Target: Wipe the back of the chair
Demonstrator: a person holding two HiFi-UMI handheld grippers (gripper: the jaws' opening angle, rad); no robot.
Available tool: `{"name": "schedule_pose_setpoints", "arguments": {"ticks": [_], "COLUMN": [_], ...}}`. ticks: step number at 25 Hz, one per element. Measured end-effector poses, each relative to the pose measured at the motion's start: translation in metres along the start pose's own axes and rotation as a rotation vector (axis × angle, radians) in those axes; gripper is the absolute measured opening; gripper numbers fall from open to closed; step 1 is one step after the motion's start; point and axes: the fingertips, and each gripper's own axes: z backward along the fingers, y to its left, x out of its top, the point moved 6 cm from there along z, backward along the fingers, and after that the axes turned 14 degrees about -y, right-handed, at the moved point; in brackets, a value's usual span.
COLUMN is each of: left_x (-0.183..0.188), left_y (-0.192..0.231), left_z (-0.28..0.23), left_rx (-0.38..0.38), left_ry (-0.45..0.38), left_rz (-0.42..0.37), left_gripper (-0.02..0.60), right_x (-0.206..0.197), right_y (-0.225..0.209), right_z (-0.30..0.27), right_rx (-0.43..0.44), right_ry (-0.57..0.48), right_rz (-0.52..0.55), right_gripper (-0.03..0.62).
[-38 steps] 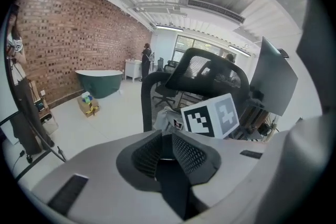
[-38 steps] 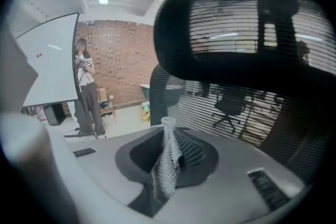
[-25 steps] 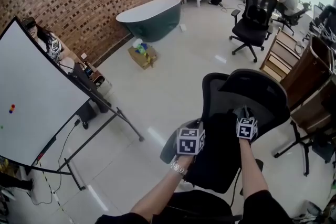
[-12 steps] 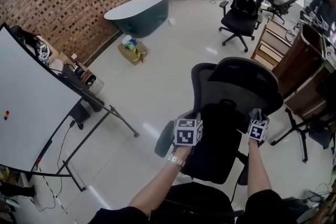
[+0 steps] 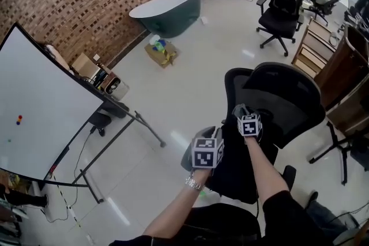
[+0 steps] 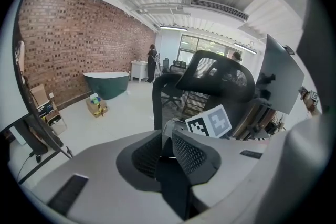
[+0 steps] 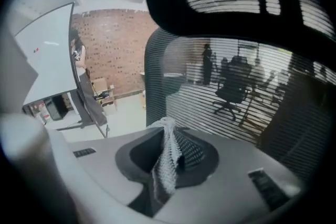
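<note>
The black mesh office chair (image 5: 271, 98) stands in front of me, its back (image 7: 220, 113) and headrest (image 7: 236, 2) filling the right gripper view. My right gripper (image 5: 249, 125) is against the upper middle of the back, shut on a whitish mesh cloth (image 7: 167, 157) that hangs between its jaws. At the chair's left side my left gripper (image 5: 207, 151) has its jaws closed on the dark edge of the back frame (image 6: 157, 102). The right gripper's marker cube (image 6: 210, 120) shows just beyond the left gripper (image 6: 164, 136).
A whiteboard on a wheeled stand (image 5: 40, 106) is at the left. A dark green bathtub (image 5: 167, 8) and a cardboard box (image 5: 161, 52) sit by the brick wall. A second office chair (image 5: 282, 6), wooden furniture (image 5: 346, 72) and people at desks are at the back right.
My right gripper has swept with the cloth from the right side of the chair back to its upper middle. The left gripper has stayed at the chair's left edge.
</note>
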Motion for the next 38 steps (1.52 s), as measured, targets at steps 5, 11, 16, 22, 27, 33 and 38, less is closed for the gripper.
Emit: {"name": "schedule_pose_setpoints", "arguments": {"ticks": [5, 11, 16, 22, 27, 33, 38], "left_x": [-0.013, -0.017, -0.013, -0.019, -0.023, -0.025, -0.021], "left_y": [0.020, 0.013, -0.016, -0.033, -0.019, -0.013, 0.002], "left_z": [0.006, -0.013, -0.030, -0.034, -0.028, -0.021, -0.009], "left_rx": [0.050, -0.001, -0.074, -0.100, -0.055, -0.017, 0.039], "left_ry": [0.019, 0.037, 0.025, 0.032, 0.036, 0.043, 0.028], "left_rz": [0.026, 0.032, 0.042, 0.057, 0.060, 0.053, 0.045], "left_gripper": [0.067, 0.066, 0.067, 0.067, 0.066, 0.066, 0.066], "right_x": [-0.005, -0.023, -0.059, -0.102, -0.085, -0.050, -0.061], "right_y": [-0.019, -0.079, -0.169, -0.238, -0.150, -0.022, 0.001], "right_z": [-0.013, 0.036, 0.113, 0.188, 0.138, 0.037, -0.015], "right_rx": [-0.042, -0.154, -0.353, -0.593, -0.342, -0.017, 0.037], "right_ry": [0.053, 0.062, 0.118, 0.212, 0.131, 0.056, 0.175], "right_rz": [0.026, -0.006, -0.034, -0.143, -0.098, -0.095, -0.078], "right_gripper": [0.060, 0.060, 0.060, 0.060, 0.060, 0.060, 0.060]}}
